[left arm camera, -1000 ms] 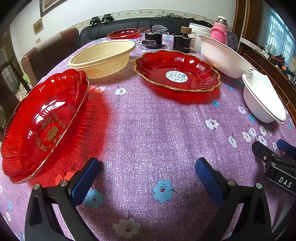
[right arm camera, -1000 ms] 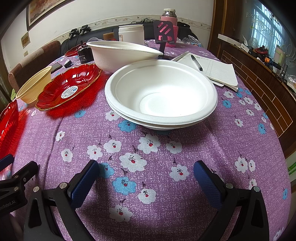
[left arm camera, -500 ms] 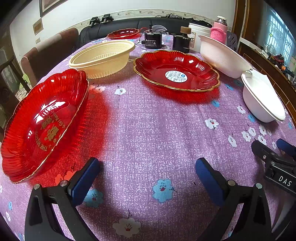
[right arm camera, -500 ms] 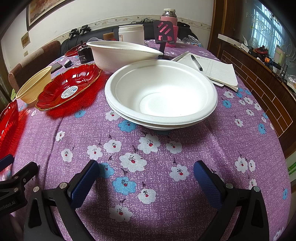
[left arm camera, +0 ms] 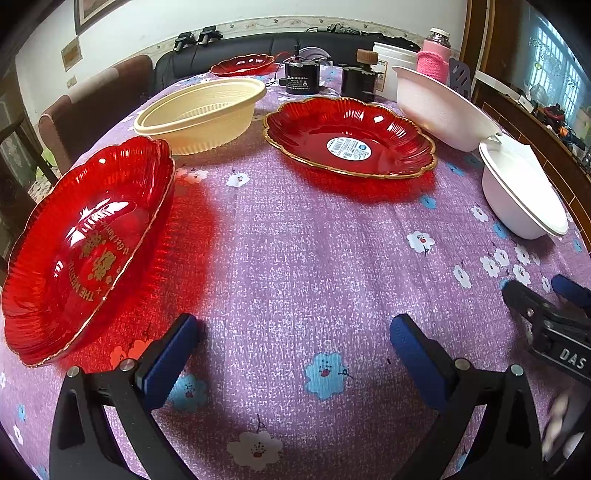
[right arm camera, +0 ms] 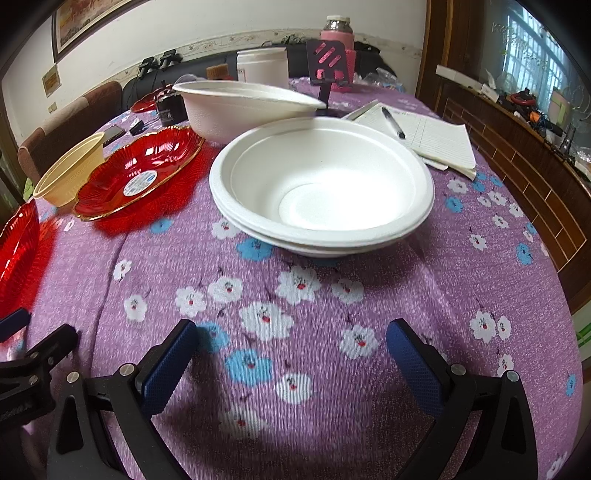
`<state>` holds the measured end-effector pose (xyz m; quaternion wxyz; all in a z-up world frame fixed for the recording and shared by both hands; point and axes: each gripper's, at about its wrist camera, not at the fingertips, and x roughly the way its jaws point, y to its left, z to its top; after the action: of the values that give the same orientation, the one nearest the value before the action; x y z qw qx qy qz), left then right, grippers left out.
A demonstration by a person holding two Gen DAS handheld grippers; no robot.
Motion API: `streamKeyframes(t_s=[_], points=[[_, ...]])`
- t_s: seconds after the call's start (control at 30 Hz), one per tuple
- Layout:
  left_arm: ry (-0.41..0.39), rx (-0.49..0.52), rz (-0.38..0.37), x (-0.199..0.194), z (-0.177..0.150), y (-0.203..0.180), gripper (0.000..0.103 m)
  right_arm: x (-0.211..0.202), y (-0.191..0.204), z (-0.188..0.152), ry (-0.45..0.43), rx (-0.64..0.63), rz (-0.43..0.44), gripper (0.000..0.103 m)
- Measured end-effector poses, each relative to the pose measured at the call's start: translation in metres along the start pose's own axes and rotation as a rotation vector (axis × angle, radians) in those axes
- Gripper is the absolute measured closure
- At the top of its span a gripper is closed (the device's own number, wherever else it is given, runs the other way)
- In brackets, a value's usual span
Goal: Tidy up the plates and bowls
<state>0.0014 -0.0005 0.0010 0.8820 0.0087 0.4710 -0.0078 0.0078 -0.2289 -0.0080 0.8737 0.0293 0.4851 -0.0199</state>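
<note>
In the left wrist view a red plate with gold lettering (left arm camera: 85, 251) lies at the left. A second red plate with a sticker (left arm camera: 349, 138) lies farther back, beside a cream bowl (left arm camera: 201, 112). A third red plate (left arm camera: 242, 64) sits at the far end. Two stacked white bowls (right arm camera: 321, 188) sit ahead of my right gripper (right arm camera: 291, 350), with another white bowl (right arm camera: 240, 105) behind. My left gripper (left arm camera: 293, 345) is open and empty over the cloth. My right gripper is open and empty too.
The table has a purple flowered cloth (left arm camera: 295, 240). A notepad with a pen (right arm camera: 424, 138) lies right of the white bowls. A white tub (right arm camera: 262, 68), a pink flask (right arm camera: 336, 31) and black boxes (left arm camera: 301, 77) stand at the back. A chair (left arm camera: 92, 107) is at the left.
The right wrist view shifted slightly, with a little blur; the bowls look a touch nearer. The left gripper has barely moved.
</note>
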Motion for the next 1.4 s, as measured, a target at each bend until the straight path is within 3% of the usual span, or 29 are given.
streamKeyframes(t_s=[0.13, 0.3, 0.43, 0.5, 0.6, 0.67, 0.7, 0.77, 0.9, 0.93, 1.03, 1.1, 1.13, 1.27, 1.3, 1.37, 1.4], points=[[0.0, -0.002, 0.0, -0.002, -0.004, -0.001, 0.0, -0.012, 0.001, -0.011, 0.045, 0.01, -0.025, 0.001], [0.019, 0.024, -0.055, -0.013, -0.018, 0.003, 0.0, -0.018, 0.006, -0.024, 0.04, -0.006, -0.018, 0.001], [-0.035, -0.013, -0.141, -0.043, -0.03, 0.016, 0.0, -0.025, 0.007, -0.031, 0.062, 0.0, -0.023, 0.001], [-0.086, -0.028, -0.23, -0.069, -0.041, 0.029, 0.0, -0.029, 0.007, -0.032, 0.099, 0.016, -0.027, 0.001], [-0.156, -0.014, -0.253, -0.102, -0.05, 0.054, 0.0, -0.041, 0.005, -0.036, 0.108, 0.046, -0.007, 0.001], [-0.183, -0.035, -0.231, -0.121, -0.047, 0.083, 0.0, -0.06, 0.011, -0.037, 0.059, 0.031, 0.012, 0.002], [-0.2, -0.086, -0.259, -0.13, -0.05, 0.104, 0.0, -0.071, 0.017, -0.035, 0.023, 0.011, 0.02, 0.002], [-0.233, -0.154, -0.219, -0.144, -0.047, 0.141, 0.0, -0.102, 0.036, -0.033, -0.09, -0.038, 0.057, 0.002], [-0.268, -0.254, -0.115, -0.155, -0.037, 0.202, 0.0, -0.149, 0.079, -0.028, -0.31, -0.089, 0.178, 0.001], [-0.275, -0.276, -0.093, -0.153, -0.034, 0.213, 0.0, -0.153, 0.093, -0.024, -0.342, -0.098, 0.26, 0.001], [-0.253, -0.304, -0.055, -0.147, -0.025, 0.243, 0.0, -0.138, 0.133, -0.004, -0.232, -0.168, 0.365, 0.001], [-0.249, -0.287, -0.015, -0.144, -0.019, 0.254, 0.0, -0.125, 0.158, 0.008, -0.171, -0.203, 0.364, 0.003], [-0.241, -0.287, -0.007, -0.144, -0.016, 0.26, 0.0, -0.122, 0.168, 0.012, -0.162, -0.205, 0.358, 0.01], [-0.27, -0.308, -0.026, -0.153, -0.003, 0.27, 0.0, -0.127, 0.187, 0.016, -0.256, -0.154, 0.388, 0.01], [-0.289, -0.308, -0.026, -0.156, 0.001, 0.272, 0.0, -0.124, 0.189, 0.017, -0.253, -0.125, 0.404, 0.003], [-0.286, -0.295, -0.04, -0.15, 0.015, 0.276, 0.0, -0.102, 0.199, 0.027, -0.161, -0.088, 0.434, 0.0], [-0.275, -0.277, -0.046, -0.144, 0.024, 0.277, 0.0, -0.083, 0.209, 0.036, -0.07, -0.099, 0.426, 0.001]])
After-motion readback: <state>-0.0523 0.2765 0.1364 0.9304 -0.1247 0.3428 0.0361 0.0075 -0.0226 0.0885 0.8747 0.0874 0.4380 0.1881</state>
